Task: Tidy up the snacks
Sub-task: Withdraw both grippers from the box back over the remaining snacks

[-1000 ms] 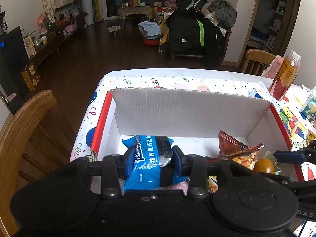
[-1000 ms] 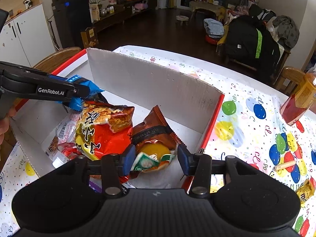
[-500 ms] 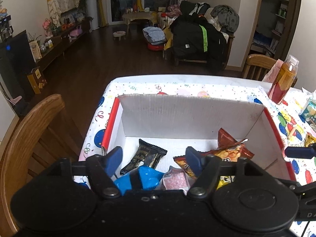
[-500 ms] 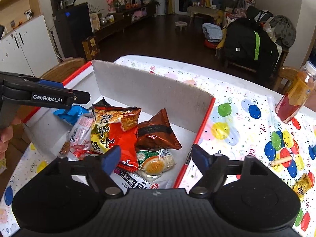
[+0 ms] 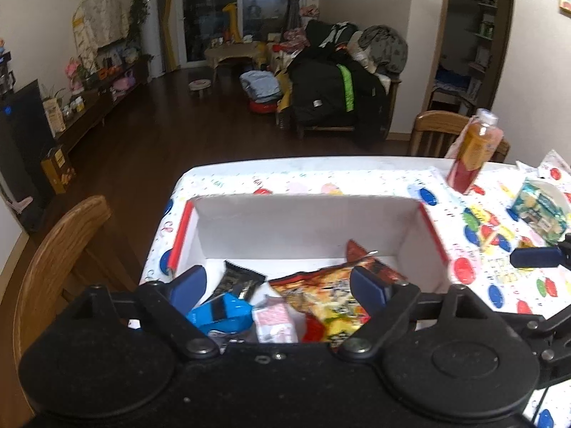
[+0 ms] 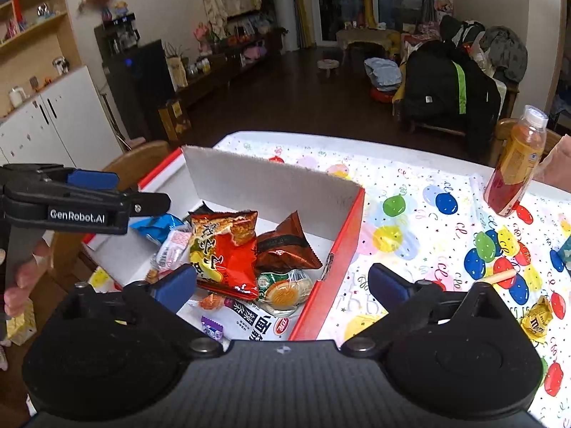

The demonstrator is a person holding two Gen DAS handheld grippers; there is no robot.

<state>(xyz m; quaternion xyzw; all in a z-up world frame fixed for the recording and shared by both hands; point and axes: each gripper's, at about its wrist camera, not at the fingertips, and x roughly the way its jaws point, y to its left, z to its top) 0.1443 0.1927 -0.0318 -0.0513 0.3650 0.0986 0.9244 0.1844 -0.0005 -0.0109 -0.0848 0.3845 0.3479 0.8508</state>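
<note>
Box [image 6: 271,185] w/ red rim is sitting on balloon-print cloth [image 6: 442,228], holding snacks [image 6: 228,249]. Left gripper [image 5: 278,285], marked "GenRobot.AI", is hanging wide open, empty, at box's 9 o'clock; right gripper [image 6: 282,285] likewise at 5 o'clock.

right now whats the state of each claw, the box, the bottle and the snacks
left claw: open, empty, over the box
right claw: open, empty
cardboard box: open top, holding packets
blue packet: lying in the box
red chip bag: lying in the box, sealed
brown packet: in the box
drink bottle: upright, capped, on the table
yellow candy: loose on the table
</note>
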